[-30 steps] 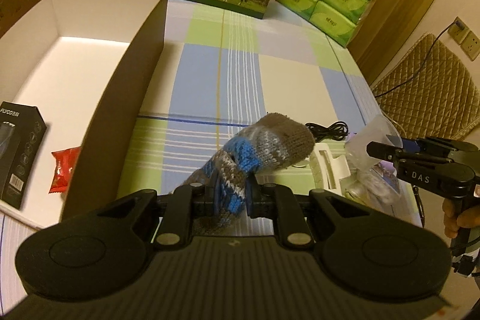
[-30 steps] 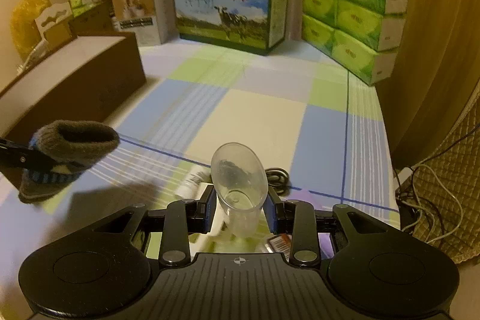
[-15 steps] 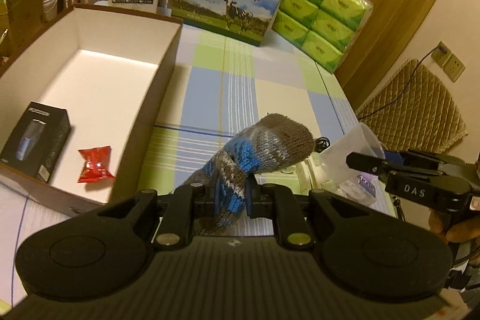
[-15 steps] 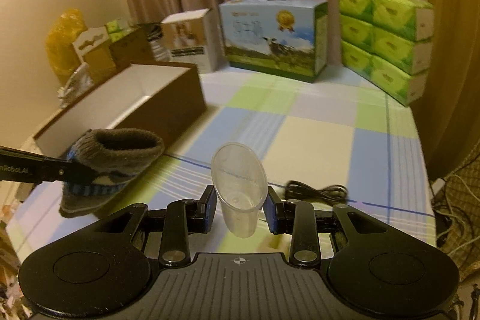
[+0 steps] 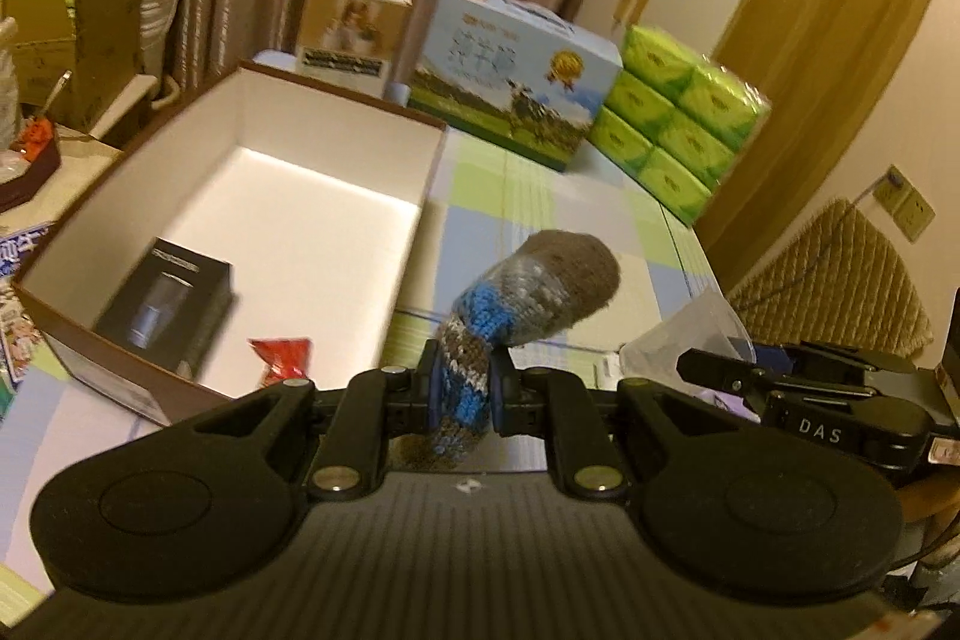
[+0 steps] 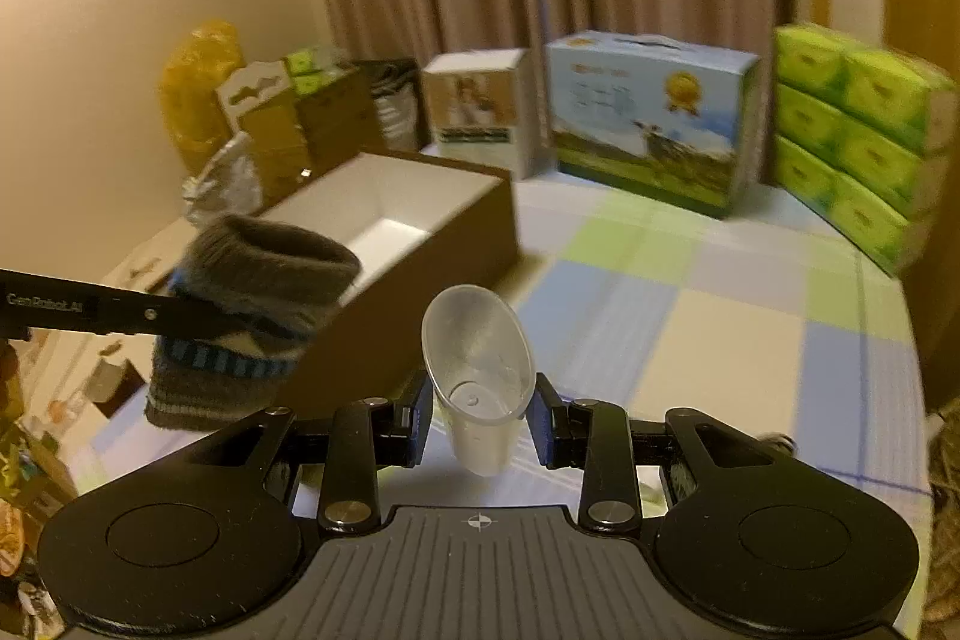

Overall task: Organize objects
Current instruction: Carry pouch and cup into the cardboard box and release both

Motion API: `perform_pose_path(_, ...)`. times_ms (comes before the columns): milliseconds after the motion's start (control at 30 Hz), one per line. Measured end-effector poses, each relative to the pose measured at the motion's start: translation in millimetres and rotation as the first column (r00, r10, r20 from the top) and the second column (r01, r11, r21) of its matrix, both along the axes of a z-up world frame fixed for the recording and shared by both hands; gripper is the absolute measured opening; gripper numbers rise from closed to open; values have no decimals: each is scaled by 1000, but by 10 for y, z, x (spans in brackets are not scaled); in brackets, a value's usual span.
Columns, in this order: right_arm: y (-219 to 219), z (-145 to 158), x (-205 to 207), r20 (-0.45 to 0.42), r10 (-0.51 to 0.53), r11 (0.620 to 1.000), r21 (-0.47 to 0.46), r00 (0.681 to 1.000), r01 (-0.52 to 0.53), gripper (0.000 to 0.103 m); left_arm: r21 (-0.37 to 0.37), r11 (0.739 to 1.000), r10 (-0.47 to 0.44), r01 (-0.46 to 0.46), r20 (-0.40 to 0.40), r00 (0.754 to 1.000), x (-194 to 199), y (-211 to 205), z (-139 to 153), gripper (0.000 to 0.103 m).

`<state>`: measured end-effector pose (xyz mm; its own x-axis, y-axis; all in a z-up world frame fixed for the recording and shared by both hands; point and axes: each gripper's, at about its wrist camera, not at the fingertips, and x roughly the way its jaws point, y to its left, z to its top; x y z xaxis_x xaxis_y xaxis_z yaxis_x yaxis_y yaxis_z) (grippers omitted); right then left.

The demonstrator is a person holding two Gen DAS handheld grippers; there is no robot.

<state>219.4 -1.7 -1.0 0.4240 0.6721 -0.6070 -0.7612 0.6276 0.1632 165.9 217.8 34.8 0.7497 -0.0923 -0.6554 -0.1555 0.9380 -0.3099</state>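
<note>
The open box (image 5: 252,196) lies clear from above, only a black carton (image 5: 165,307) and red packet (image 5: 282,355) occupying its near end; its brown wall (image 6: 420,274) blocks sideways entry.

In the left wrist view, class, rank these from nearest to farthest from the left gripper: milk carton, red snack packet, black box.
1. Red snack packet: in the open box, just left of the left gripper.
2. Black box: farther left, same box.
3. Milk carton: table's far end.

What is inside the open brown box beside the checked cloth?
Inside the box lie a black carton and a red packet. The near wall and left gripper hide the nearest bit of its floor.
</note>
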Motion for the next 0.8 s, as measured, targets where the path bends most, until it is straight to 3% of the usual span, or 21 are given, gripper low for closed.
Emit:
perform_pose_path(500,1087,77,-100,5,140,989,53,990,-140,31,52,995,81,-82,30,996,9,718,124,11)
perform_pose_path(800,1682,-164,65,-38,141,990,-14,989,-142,31,44,994,102,-102,3,995,279,1070,-48,11)
